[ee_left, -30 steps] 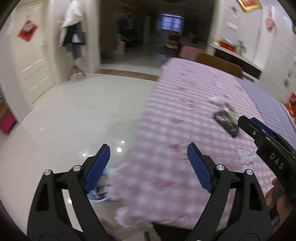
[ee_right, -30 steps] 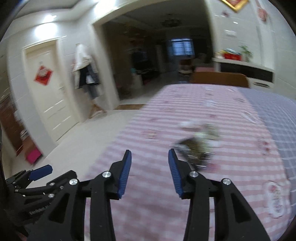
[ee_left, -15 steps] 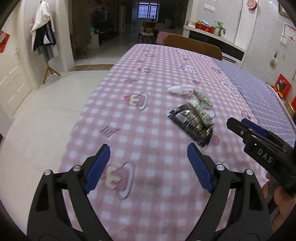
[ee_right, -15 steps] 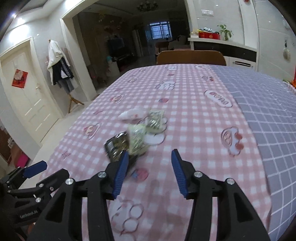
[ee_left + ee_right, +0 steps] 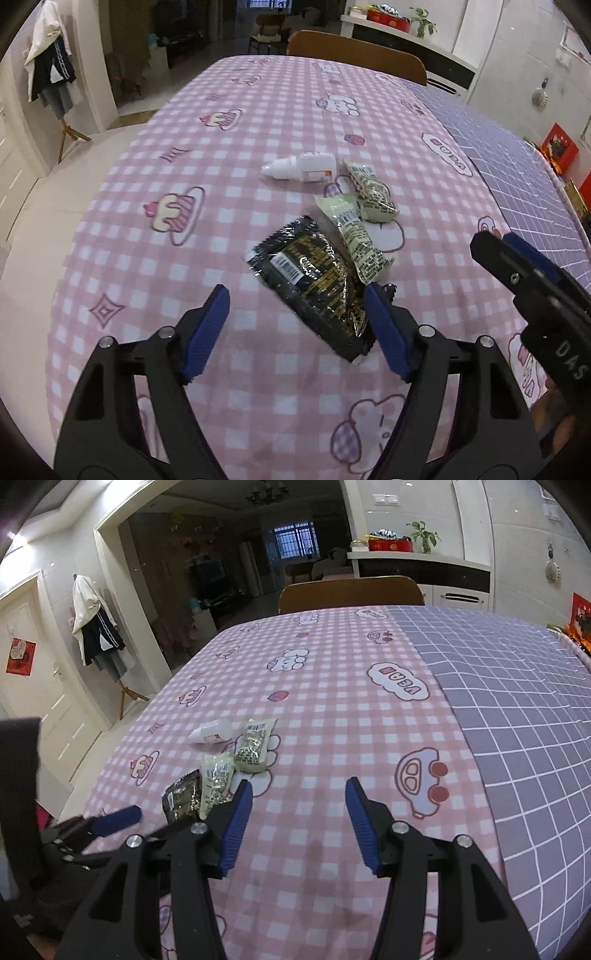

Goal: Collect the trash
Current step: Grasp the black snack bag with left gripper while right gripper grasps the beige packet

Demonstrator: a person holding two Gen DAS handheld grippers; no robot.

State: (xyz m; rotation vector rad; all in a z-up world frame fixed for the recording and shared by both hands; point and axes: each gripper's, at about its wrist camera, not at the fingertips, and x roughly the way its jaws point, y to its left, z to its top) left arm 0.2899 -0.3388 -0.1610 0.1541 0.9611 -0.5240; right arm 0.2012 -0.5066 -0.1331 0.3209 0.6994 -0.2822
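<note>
- Trash lies in a loose cluster on the pink-checked cloth of the table (image 5: 155, 258): a black wrapper (image 5: 314, 284), two pale sachets and a white bottle (image 5: 301, 168).
- Black wrapper is nearest the left tool (image 5: 297, 325); its near corner sits just in front of that tool's right finger, which hides part of it. Whether they touch cannot be told.
- One pale sachet (image 5: 358, 240) lies partly over the black wrapper's far edge; the other sachet (image 5: 371, 188) lies beyond it, crumpled, its near end meeting the first.
- White bottle lies on its side past the sachets, cap pointing to the left in the left view, just beside the far sachet.
- Left tool is spread wide, nothing between its blue pads (image 5: 205, 334), low over the table.
- Right tool (image 5: 299, 823) is also wide and holds nothing; it hangs over bare cloth to the right of the cluster, with a cartoon car print (image 5: 421, 779) just beyond its right finger.
- From the right view, the black wrapper (image 5: 183, 799), sachets and bottle (image 5: 212, 733) all lie left of the right tool, the wrapper partly hidden behind its left finger.
- Cloth turns to a grey-purple grid (image 5: 517, 701) on the right side.
- Wooden chair (image 5: 351, 592) stands at the far end.
</note>
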